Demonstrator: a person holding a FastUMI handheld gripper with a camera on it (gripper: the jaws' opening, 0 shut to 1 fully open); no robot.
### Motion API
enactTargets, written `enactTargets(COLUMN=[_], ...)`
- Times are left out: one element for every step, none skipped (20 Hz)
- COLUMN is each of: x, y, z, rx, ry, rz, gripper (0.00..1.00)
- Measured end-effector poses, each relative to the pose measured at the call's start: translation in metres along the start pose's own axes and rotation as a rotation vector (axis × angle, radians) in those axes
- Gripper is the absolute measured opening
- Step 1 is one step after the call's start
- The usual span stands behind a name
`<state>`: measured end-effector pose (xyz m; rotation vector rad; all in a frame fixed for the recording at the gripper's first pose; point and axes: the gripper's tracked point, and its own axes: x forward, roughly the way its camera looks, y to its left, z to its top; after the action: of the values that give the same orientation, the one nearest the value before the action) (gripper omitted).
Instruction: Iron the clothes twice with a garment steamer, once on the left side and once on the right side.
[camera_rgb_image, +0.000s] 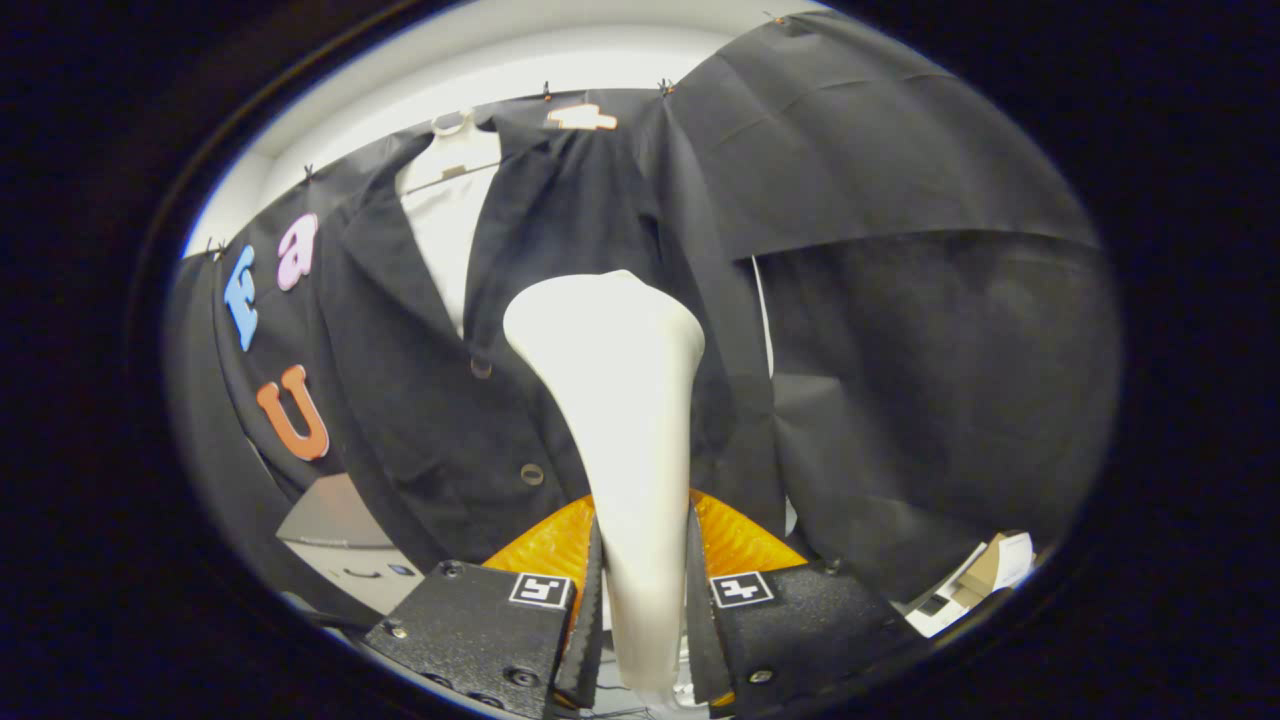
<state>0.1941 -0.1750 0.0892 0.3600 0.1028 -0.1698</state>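
Observation:
A white garment steamer (625, 420) stands upright between my fingers, its handle clamped by both pads, its wide head rising ahead of them. My gripper (640, 600) is shut on that handle. Beyond the steamer hangs a dark jacket (450, 380) with buttons down its front, on a white hanger (452, 125), over a white shirt (448, 230). The steamer head sits in front of the jacket's right front panel (580, 220), near mid-chest height; whether it touches the cloth I cannot tell.
Black booth cloth (930, 380) hangs right of the jacket. A grey box or tabletop (330, 515) lies low behind the jacket's left hem. Cardboard and white papers (975, 585) lie at the lower right.

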Motion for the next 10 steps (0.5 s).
enactTargets(x=[0.003, 0.007, 0.011, 0.016, 0.02, 0.023, 0.026, 0.031, 0.038, 0.042], y=[0.001, 0.001, 0.0, 0.002, 0.006, 0.011, 0.017, 0.023, 0.029, 0.035], z=[0.019, 0.037, 0.055, 0.072, 0.085, 0.099, 0.112, 0.123, 0.131, 0.14], rx=[0.007, 0.008, 0.007, 0.008, 0.005, 0.004, 0.002, -0.004, -0.009, -0.013], ry=[-0.016, -0.034, -0.051, -0.065, -0.074, -0.081, -0.088, -0.097, -0.104, -0.109], rz=[0.021, 0.039, 0.052, 0.072, 0.095, 0.119, 0.142, 0.163, 0.178, 0.19], gripper=[0.38, 0.37, 0.38, 0.38, 0.38, 0.38, 0.38, 0.37, 0.37, 0.37])
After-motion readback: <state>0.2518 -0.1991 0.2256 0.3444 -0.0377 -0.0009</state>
